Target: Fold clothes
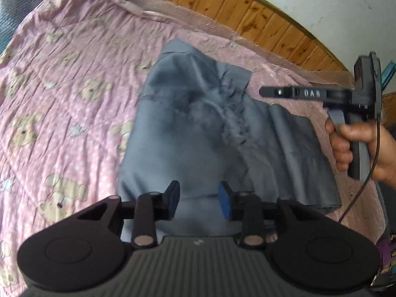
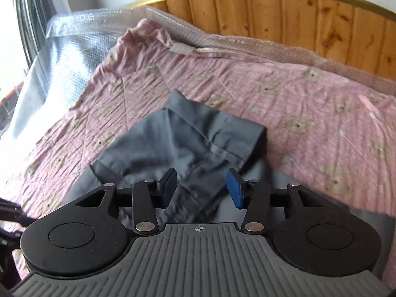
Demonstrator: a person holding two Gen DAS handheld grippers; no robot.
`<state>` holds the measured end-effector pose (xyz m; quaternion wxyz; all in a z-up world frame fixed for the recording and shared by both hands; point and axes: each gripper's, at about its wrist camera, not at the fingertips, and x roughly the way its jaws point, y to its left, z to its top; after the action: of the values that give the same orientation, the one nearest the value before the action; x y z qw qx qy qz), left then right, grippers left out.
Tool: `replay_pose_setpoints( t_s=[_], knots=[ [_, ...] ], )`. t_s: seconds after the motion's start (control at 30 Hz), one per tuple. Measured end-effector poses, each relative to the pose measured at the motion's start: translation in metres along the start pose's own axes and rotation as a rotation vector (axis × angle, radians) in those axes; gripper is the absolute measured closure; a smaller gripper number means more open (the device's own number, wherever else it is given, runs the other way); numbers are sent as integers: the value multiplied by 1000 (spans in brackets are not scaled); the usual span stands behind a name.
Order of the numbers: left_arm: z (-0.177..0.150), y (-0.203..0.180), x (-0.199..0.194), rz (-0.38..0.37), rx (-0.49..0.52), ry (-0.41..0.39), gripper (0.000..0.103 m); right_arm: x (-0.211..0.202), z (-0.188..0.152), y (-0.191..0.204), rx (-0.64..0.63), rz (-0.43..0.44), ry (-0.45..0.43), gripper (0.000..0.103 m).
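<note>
A grey garment (image 1: 198,128) lies crumpled and partly folded on the pink bear-print quilt (image 1: 74,74). My left gripper (image 1: 199,201) is open and empty, hovering over the garment's near edge. My right gripper (image 2: 201,189) is open and empty, just above a folded flap of the same grey garment (image 2: 178,136). The right gripper also shows from the side in the left wrist view (image 1: 267,91), held by a hand above the garment's right part.
A wooden headboard (image 2: 309,17) with a brass rim runs along the far side. Bubble wrap (image 2: 81,42) covers the bed's far left edge. The pink quilt (image 2: 309,104) spreads around the garment.
</note>
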<state>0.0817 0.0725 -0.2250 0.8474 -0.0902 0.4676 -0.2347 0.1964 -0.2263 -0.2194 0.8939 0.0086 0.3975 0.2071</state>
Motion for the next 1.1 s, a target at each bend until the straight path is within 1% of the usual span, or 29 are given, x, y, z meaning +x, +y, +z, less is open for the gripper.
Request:
replay_pose_setpoints(
  t_s=[0.07, 0.1, 0.13, 0.17, 0.2, 0.27, 0.3, 0.33, 0.37, 0.43, 0.47, 0.5, 0.53, 0.57, 0.63, 0.67, 0.7, 0.73, 0.77, 0.8, 0.83, 0.87, 0.9, 0.93, 0.97, 1.0, 1.03, 1.07, 1.1],
  knots=[
    [8, -13, 27, -21, 51, 34, 67, -7, -29, -12, 65, -69, 18, 54],
    [12, -20, 41, -29, 77, 53, 67, -3, -45, -20, 96, -105, 50, 55],
    [10, -25, 56, -6, 121, 85, 67, 4, -59, -25, 112, -128, 73, 59],
    [6, -27, 68, 35, 180, 114, 70, 8, -73, -30, 115, -130, 75, 61],
    [2, -27, 73, 53, 226, 122, 72, 9, -82, -33, 119, -131, 76, 61],
    [6, -23, 68, 40, 230, 140, 72, -3, -81, -35, 132, -130, 75, 62],
    [8, -21, 64, 32, 226, 150, 73, -17, -78, -35, 148, -137, 57, 61],
    [13, -24, 60, 8, 221, 145, 73, -36, -77, -35, 157, -148, 12, 54],
    [17, -28, 54, -22, 215, 135, 71, -54, -79, -37, 166, -170, -33, 43],
    [26, -41, 48, -87, 214, 109, 65, -82, -90, -45, 210, -241, -92, 35],
    [24, -48, 54, -83, 242, 114, 59, -87, -102, -55, 256, -272, -82, 34],
    [19, -54, 62, -64, 278, 126, 56, -84, -116, -67, 306, -293, -47, 34],
    [15, -60, 70, -45, 314, 138, 56, -82, -130, -78, 355, -314, -12, 38],
    [11, -66, 79, -26, 350, 150, 56, -81, -143, -86, 372, -324, 4, 41],
    [2, -78, 95, 12, 422, 173, 56, -83, -159, -89, 333, -317, -13, 40],
    [2, -79, 95, 21, 430, 193, 56, -91, -157, -91, 342, -314, -20, 40],
    [7, -79, 91, 14, 403, 208, 56, -99, -156, -92, 351, -311, -28, 40],
    [14, -79, 86, 3, 366, 221, 56, -107, -154, -93, 359, -308, -36, 37],
    [23, -85, 81, -19, 338, 210, 55, -115, -155, -95, 374, -313, -48, 25],
    [32, -93, 76, -44, 313, 192, 50, -123, -158, -99, 397, -328, -66, 20],
    [42, -102, 71, -69, 288, 173, 43, -130, -161, -102, 420, -344, -84, 18],
    [54, -115, 75, -89, 275, 171, 26, -133, -165, -107, 443, -344, -80, 23],
    [65, -129, 84, -106, 265, 174, 17, -129, -171, -113, 462, -313, -43, 29],
    [77, -143, 92, -124, 256, 177, 16, -123, -175, -117, 473, -269, -3, 62],
    [89, -158, 100, -141, 246, 180, 16, -120, -177, -119, 470, -245, 16, 74],
    [101, -172, 108, -159, 237, 184, 16, -122, -176, -119, 449, -247, 9, 82],
    [112, -186, 120, -173, 236, 205, 16, -126, -173, -117, 422, -251, -3, 92],
    [124, -200, 133, -185, 238, 236, 16, -133, -168, -110, 377, -260, -25, 94],
    [133, -216, 144, -193, 248, 251, 16, -140, -162, -98, 315, -262, -50, 95]
  ],
)
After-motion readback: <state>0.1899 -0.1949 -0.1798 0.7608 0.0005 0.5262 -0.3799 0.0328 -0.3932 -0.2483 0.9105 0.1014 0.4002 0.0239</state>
